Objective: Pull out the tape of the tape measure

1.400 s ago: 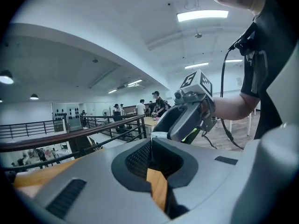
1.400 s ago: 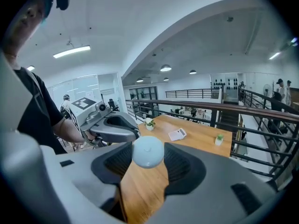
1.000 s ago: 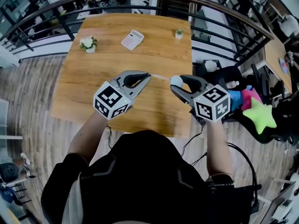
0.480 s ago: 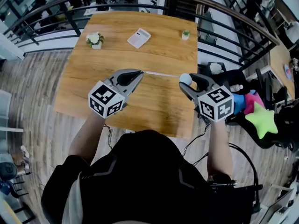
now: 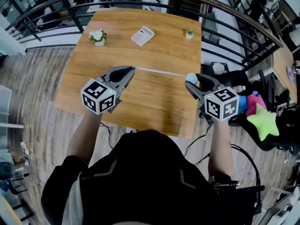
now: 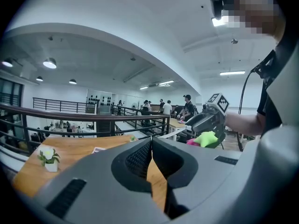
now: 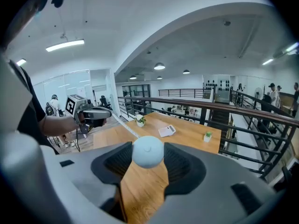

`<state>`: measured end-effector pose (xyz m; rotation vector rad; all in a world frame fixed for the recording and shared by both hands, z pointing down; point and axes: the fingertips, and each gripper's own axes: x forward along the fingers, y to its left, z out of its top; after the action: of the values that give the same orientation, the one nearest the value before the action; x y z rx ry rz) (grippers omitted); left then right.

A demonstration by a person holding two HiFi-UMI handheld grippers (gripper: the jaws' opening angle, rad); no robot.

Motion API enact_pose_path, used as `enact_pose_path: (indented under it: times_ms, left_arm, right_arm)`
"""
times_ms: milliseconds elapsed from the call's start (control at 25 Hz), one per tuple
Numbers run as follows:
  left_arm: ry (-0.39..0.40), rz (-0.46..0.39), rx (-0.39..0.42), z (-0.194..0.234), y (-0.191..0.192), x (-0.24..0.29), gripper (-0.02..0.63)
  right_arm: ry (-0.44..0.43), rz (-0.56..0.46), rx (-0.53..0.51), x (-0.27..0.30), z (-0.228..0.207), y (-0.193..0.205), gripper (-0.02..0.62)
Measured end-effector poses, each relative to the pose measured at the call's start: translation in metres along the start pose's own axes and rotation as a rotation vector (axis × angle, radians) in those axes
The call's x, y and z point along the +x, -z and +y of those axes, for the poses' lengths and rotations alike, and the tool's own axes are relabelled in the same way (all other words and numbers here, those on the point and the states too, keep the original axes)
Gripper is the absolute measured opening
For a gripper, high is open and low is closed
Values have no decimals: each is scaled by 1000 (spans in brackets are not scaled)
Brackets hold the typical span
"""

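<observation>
- While the wooden bench (image 5: 154,36) carries a calculator (image 5: 142,35) and two small potted plants at its far side, the work goes on in the air over its near half.
- Left hand-held gripper (image 5: 130,69): jaws pressed fully together, pinching the free end of the tape. It is held above the bench's left part and points toward the other gripper.
- Right hand-held gripper (image 5: 194,81): jaws stand wide, clamped on the tape measure's body, at the bench's right edge.
- Tape measure (image 7: 148,151): round, pale blue, seated between the right jaws near their tips, off the bench surface.
- Tape (image 5: 159,72): thin white strip, running straight from the left jaws to the case, with the two grippers well apart.
- Step, as I judge it: the pull-out itself, with a good stretch of tape already drawn.
- Next move calls for drawing the left hand-held gripper further away along the tape's line, with the right one steady on the case.
- Both grips need to stay firm. The pinch on the thin tape end looks like the weak point, and a slip would probably let the tape retract.
</observation>
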<state>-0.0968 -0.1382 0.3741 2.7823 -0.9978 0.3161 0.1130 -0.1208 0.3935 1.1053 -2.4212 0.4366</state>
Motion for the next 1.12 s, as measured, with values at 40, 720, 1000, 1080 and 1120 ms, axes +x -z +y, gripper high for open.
enact_pose_path:
  times_ms: [40,720,1000,1080,1120]
  left_arm:
    - [3,1,-6,1,1,-1,32]
    - [-138,7,-56,43,9,-24,32]
    - [-147,22,-55,48,17,-20,32]
    - [-159,18,-59,52,17,-22,32]
    - [-167,17,-62,55,17,-24,32]
  right_arm:
    - [-9,-2,5,1,1,0,216]
    - [12,24,19,-1,-9,12,216]
    - [19,37,17,3,-9,20,216]
    - [41,47,-1,3,-13,20,216]
    - [55,52,-9,2,-15,20,216]
